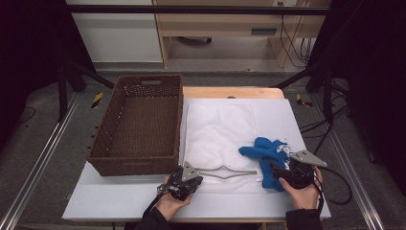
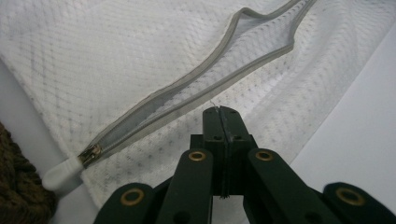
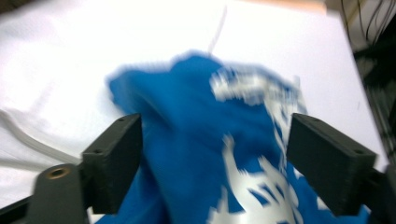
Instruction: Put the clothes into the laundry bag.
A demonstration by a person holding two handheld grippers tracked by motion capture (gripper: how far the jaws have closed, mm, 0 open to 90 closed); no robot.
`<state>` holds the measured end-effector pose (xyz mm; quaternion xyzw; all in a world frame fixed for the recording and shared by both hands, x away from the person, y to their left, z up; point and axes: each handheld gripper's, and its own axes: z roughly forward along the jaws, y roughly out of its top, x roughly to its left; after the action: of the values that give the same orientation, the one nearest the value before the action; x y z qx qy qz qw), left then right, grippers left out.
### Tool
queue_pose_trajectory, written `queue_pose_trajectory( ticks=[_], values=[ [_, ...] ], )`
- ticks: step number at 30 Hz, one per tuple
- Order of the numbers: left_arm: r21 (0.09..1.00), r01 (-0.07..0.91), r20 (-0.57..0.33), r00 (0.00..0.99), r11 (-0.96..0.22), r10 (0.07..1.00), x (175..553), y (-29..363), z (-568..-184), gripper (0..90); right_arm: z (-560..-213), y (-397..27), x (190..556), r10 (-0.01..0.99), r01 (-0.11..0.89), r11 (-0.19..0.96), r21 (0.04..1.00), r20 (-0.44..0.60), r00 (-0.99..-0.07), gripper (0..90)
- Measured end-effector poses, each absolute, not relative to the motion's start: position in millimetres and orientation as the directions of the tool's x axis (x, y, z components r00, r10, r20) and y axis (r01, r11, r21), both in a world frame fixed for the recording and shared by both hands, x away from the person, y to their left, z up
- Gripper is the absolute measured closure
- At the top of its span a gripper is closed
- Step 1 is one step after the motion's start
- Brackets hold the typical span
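A white mesh bag [image 1: 218, 134] lies flat on the white table, its grey zipper opening [image 2: 187, 88] gaping along the near edge. My left gripper [image 2: 219, 112] is shut on the mesh just below that opening; in the high view it [image 1: 200, 173] sits at the bag's near left corner. The white zipper pull [image 2: 65, 170] rests at the opening's end. A blue cloth with white print [image 1: 263, 151] is bunched at the bag's right. My right gripper [image 3: 212, 135] stands open around the cloth [image 3: 196, 154], its jaws wide on either side; it [image 1: 276, 168] comes in from the near right.
A brown wicker basket [image 1: 134, 160] stands on the table's left part, right against the bag's left edge; its weave [image 2: 14, 191] shows in the left gripper view. Black cables trail off the right edge. Metal frame rails run along both sides of the table.
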<state>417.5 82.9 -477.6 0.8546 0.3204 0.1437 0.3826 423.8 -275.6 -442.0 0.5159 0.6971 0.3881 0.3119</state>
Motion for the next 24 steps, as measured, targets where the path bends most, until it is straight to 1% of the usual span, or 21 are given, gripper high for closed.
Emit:
queue_pose_trajectory(
  ticks=[3,7,13,15,24],
  values=[
    [0.747,0.432,0.004,0.757,-0.505,0.653,417.3,79.3,-476.9,89.9,-426.3,-267.8,417.9,0.957,0.424,0.173,0.889,-0.049,-0.287,17.6],
    [0.739,0.432,0.009,0.762,-0.517,0.648,417.1,74.7,-480.1,89.8,-417.3,-247.0,414.7,0.931,0.389,0.188,0.902,-0.038,-0.364,24.9],
    [0.737,0.423,0.022,0.764,-0.527,0.645,415.9,73.1,-482.0,89.8,-432.5,-211.0,423.9,0.882,0.427,0.226,0.875,0.002,-0.471,33.9],
    [0.737,0.424,0.019,0.766,-0.527,0.643,416.3,73.4,-482.2,89.8,-438.8,-200.5,427.3,0.872,0.428,0.252,0.868,-0.012,-0.490,35.9],
    [0.737,0.423,0.019,0.767,-0.528,0.642,416.6,73.5,-482.5,89.8,-462.9,-157.1,443.3,0.826,0.493,0.315,0.811,0.021,-0.564,45.4]
  ],
)
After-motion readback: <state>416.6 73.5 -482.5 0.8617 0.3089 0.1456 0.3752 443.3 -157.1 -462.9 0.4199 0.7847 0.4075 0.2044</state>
